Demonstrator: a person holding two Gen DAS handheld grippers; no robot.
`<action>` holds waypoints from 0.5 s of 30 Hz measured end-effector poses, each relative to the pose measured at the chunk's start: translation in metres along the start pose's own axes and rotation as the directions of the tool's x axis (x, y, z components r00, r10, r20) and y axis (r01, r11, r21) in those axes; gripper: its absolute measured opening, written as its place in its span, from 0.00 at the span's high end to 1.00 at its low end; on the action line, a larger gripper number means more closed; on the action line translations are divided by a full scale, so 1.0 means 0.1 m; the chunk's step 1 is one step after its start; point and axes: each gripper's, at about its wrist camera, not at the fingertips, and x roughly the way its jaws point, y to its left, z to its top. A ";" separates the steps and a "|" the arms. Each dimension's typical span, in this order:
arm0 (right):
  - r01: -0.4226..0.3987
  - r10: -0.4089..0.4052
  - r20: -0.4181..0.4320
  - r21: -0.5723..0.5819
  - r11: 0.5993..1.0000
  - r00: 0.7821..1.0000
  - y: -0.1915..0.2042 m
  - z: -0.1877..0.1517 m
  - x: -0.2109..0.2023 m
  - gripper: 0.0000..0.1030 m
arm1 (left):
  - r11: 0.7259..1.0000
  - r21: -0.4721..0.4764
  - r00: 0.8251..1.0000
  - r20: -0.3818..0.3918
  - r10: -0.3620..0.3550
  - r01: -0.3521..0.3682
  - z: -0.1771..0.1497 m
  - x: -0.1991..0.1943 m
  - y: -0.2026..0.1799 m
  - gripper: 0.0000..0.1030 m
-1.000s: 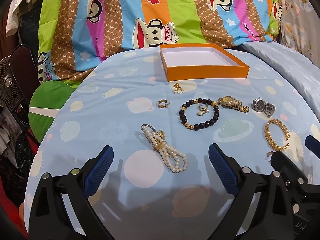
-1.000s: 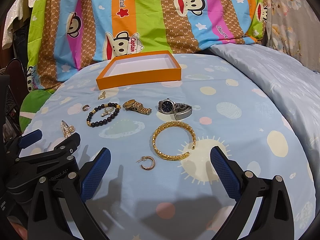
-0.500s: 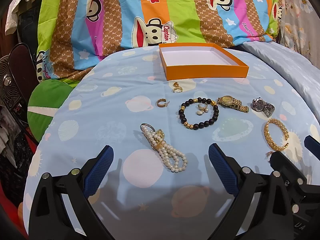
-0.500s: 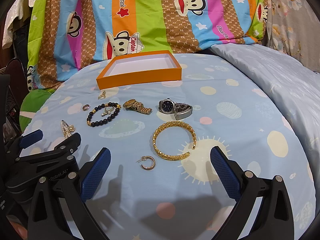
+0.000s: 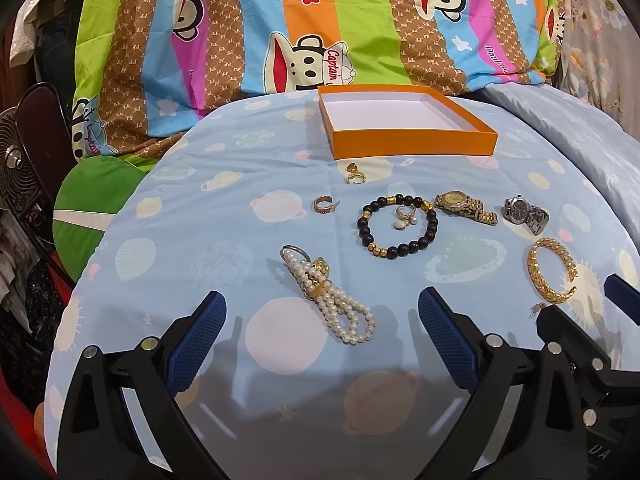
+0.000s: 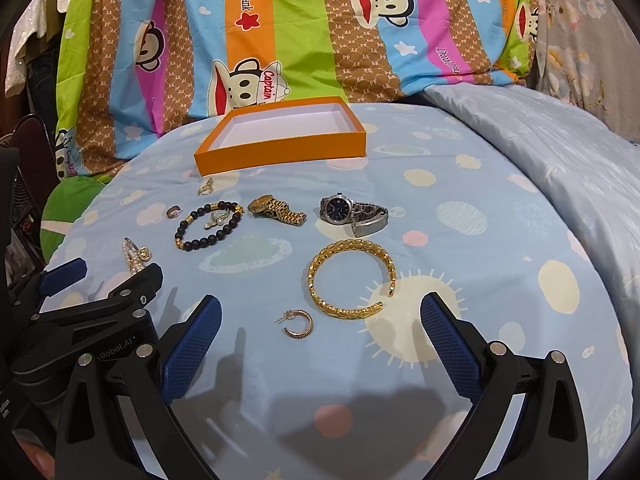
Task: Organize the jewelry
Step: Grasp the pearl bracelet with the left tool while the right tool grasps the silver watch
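An empty orange box (image 5: 408, 128) (image 6: 280, 140) sits at the back of the blue cloth. In front of it lie a pearl bracelet (image 5: 328, 296), a black bead bracelet (image 5: 396, 226) (image 6: 208, 226) with a small ring inside, a gold watch (image 5: 464, 206) (image 6: 276, 208), a silver watch (image 5: 524, 214) (image 6: 354, 214), a gold bangle (image 5: 552, 276) (image 6: 352, 278), a hoop earring (image 6: 298, 324), another hoop earring (image 5: 325, 204) and a gold ring (image 5: 355, 176). My left gripper (image 5: 322, 332) is open just short of the pearls. My right gripper (image 6: 320, 336) is open around the hoop earring, near the bangle.
A striped cartoon-monkey blanket (image 5: 320, 28) hangs behind the table. A pale blue quilt (image 6: 560, 152) lies to the right. A green cushion (image 5: 92, 200) and a black fan (image 5: 16, 168) stand at the left edge. The left gripper's body (image 6: 80, 320) shows at the right view's lower left.
The left view has shifted slightly, so the jewelry sits a touch lower and nearer. Both grippers stay open and nothing on the cloth has moved.
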 end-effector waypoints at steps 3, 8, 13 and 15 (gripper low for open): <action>-0.017 0.017 0.001 0.018 1.000 1.000 -0.10 0.06 -0.01 0.05 | 1.000 -0.014 1.000 0.003 -0.016 0.016 0.01 -0.01 0.06 0.07; 0.015 -0.015 0.021 -0.007 1.000 1.000 -0.33 0.34 0.07 0.05 | 0.999 -0.031 1.000 0.010 -0.015 0.015 0.04 -0.01 0.20 0.06; -0.041 0.041 0.007 -0.044 0.998 0.999 -0.41 0.60 0.30 0.11 | 0.999 -0.034 1.000 0.000 -0.029 0.029 0.05 0.04 0.29 0.06; -0.069 0.069 -0.013 -0.066 0.995 0.998 -0.40 0.68 0.44 0.20 | 0.998 -0.041 0.999 -0.012 -0.052 0.052 0.06 0.07 0.31 0.06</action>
